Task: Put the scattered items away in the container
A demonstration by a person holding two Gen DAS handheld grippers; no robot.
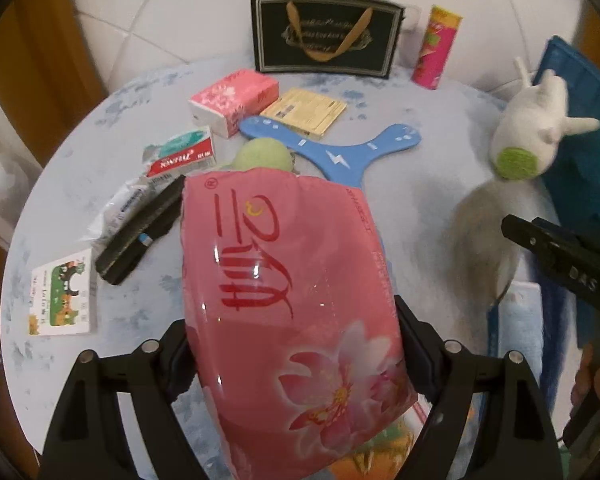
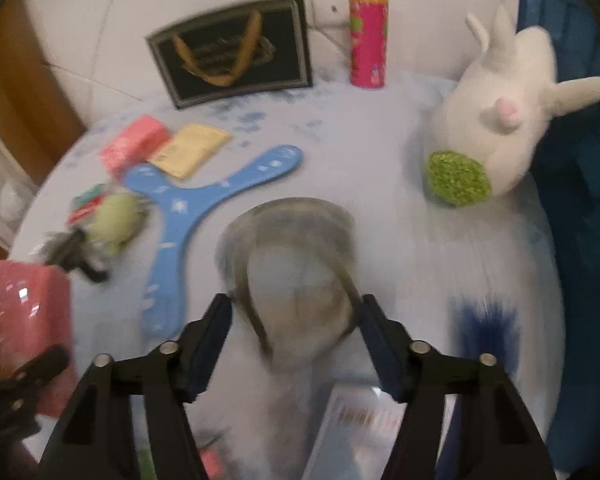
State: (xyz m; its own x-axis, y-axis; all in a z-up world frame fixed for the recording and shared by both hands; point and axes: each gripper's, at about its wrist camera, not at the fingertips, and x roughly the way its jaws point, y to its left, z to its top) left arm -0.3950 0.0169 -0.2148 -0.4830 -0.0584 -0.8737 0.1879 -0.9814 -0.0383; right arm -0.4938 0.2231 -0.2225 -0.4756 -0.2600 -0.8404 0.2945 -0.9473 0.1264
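My left gripper (image 1: pixel 292 344) is shut on a large pink tissue pack (image 1: pixel 288 288) with a flower print, held above the round table (image 1: pixel 420 168). The pack also shows at the left edge of the right wrist view (image 2: pixel 24 320). My right gripper (image 2: pixel 296 320) holds a blurred grey-white fluffy item (image 2: pixel 296 280) between its fingers; it also shows in the left wrist view (image 1: pixel 488 232). The blue crate (image 1: pixel 580 128) stands at the right, with a white plush toy (image 1: pixel 536 132) leaning on it. The plush toy (image 2: pixel 508 120) and the crate (image 2: pixel 580 200) show in the right wrist view too.
On the table lie a blue boomerang (image 1: pixel 340 152), a green ball (image 1: pixel 264 156), a small pink tissue pack (image 1: pixel 236 100), a yellow sachet (image 1: pixel 304 110), a toothpaste box (image 1: pixel 184 156), a black item (image 1: pixel 140 236) and a card (image 1: pixel 62 296). A black bag (image 1: pixel 326 40) and pink can (image 1: pixel 438 52) stand behind.
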